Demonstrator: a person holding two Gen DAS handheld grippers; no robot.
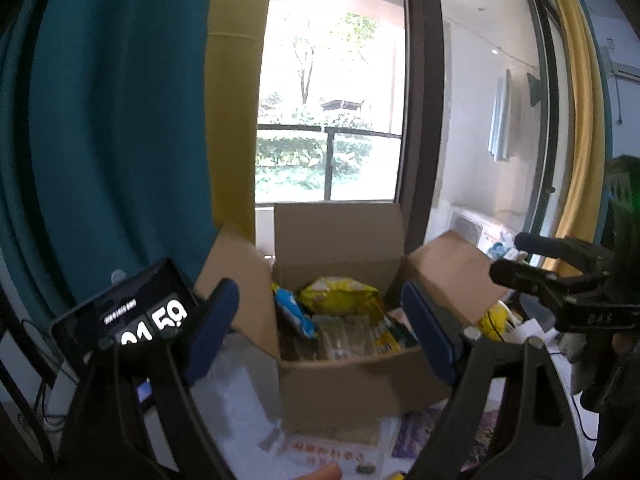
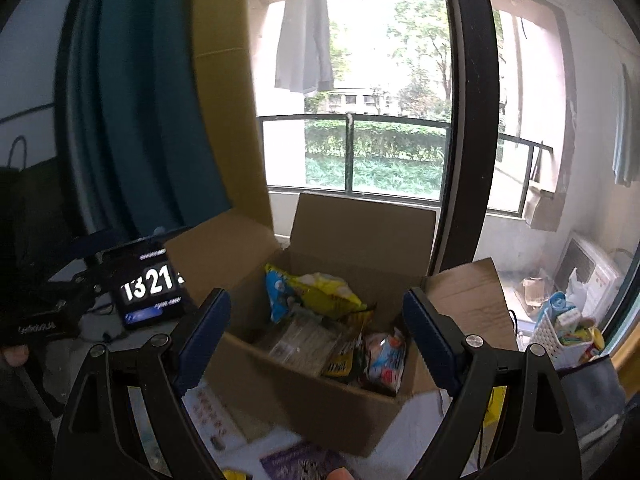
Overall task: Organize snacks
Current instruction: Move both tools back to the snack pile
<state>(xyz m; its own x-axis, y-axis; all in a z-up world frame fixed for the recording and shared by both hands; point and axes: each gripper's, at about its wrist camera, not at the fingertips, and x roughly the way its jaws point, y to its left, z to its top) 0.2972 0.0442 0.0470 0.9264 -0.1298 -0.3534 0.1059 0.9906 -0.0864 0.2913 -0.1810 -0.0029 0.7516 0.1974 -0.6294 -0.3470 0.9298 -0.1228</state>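
Open cardboard box on the table, holding snack bags. Left gripper and right gripper hover before it, jaws wide apart and empty.

box top open, flaps splayed, entry from above clear. Snacks fill the floor. Clock crowds left side, basket right.

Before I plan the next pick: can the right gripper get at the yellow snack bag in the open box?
Probably yes. The cardboard box has its flaps folded out, the yellow snack bag lies on top, and the right gripper is open and empty.
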